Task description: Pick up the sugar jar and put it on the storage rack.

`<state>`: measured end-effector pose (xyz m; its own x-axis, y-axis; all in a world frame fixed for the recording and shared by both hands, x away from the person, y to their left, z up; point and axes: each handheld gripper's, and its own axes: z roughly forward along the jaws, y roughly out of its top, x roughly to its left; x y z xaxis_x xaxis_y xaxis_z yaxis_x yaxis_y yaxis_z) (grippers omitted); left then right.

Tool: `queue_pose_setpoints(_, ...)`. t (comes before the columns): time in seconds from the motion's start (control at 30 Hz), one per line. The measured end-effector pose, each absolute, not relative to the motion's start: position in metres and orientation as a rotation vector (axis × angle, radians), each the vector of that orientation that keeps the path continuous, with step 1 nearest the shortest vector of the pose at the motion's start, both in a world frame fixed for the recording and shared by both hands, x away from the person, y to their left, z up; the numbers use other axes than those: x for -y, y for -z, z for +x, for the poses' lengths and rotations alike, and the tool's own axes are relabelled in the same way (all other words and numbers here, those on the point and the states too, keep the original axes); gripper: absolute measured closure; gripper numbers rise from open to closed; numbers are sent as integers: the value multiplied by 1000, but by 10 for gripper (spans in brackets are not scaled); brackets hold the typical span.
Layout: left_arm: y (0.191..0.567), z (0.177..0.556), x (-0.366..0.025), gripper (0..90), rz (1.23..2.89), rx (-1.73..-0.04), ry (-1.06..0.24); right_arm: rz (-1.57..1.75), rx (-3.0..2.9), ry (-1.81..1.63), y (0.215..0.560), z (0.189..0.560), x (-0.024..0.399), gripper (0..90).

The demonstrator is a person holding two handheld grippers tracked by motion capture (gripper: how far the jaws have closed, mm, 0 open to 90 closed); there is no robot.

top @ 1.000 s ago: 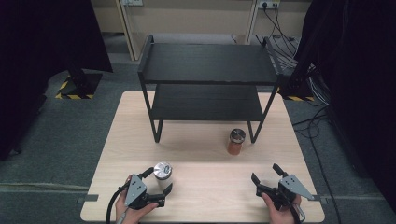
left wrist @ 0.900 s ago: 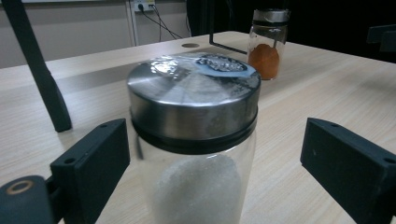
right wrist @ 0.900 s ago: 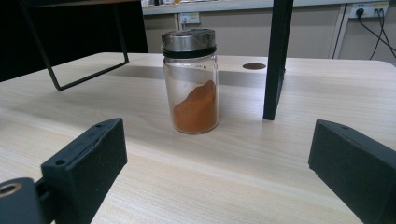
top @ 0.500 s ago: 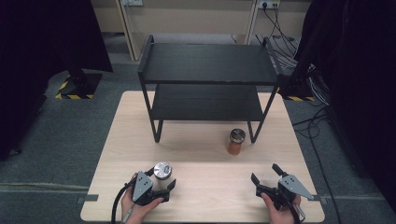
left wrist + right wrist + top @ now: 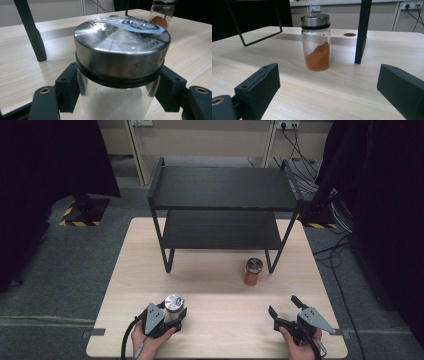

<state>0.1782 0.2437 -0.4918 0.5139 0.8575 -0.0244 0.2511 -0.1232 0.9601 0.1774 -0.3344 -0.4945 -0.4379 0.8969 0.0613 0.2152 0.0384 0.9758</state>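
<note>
left tongs [image 5: 172, 317]: clamped on the white-powder jar, jaws have just been closing onto it; black pads [image 5: 67, 87] press the glass from both sides just under the lid
white-powder jar [image 5: 173, 306]: upright on the counter, near the front edge, left side; clear glass, white grains inside, seen close in the left gripper view [image 5: 117, 100]
jar lid [image 5: 120, 50]: round, brushed metal, black ring under it, shiny patch on top
left hand [image 5: 150, 340]: behind the tongs at the counter's front edge, cable trailing off
right tongs [image 5: 285, 309]: jaws wide apart, nothing between them; low over the counter, front right
right hand [image 5: 300, 342]: at the front edge, holding the tongs
orange-powder jar [image 5: 253, 271]: upright on the counter, just beside the rack's front right leg, well apart from the right tongs; in the right gripper view [image 5: 315, 42] it stands ahead of the open jaws, under half full of orange powder, metal lid on
rack [image 5: 222, 190]: black, 2 shelves, at the back middle of the counter, both shelves bare
counter [image 5: 220, 290]: light wood
</note>
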Motion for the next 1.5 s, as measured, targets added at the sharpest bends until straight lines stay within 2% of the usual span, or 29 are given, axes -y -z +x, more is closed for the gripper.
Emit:
queue_pose_setpoints(0.53, 490, 175, -240, 309, 1654, -960, -705, 1132, -1716, -1446, 494, 178, 336, 50)
queue_pose_setpoints(0.73, 483, 171, -240, 309, 1605, -953, -734, 1133, -1714, -1448, 495, 178, 336, 50)
queue_pose_setpoints(1.17, 451, 170, -232, 309, 1520, -934, -805, 1133, -1716, -1444, 494, 178, 335, 52)
queue_pose_setpoints(1.5, 418, 183, -222, 309, 1480, -937, -865, 1136, -1715, -1447, 494, 179, 336, 53)
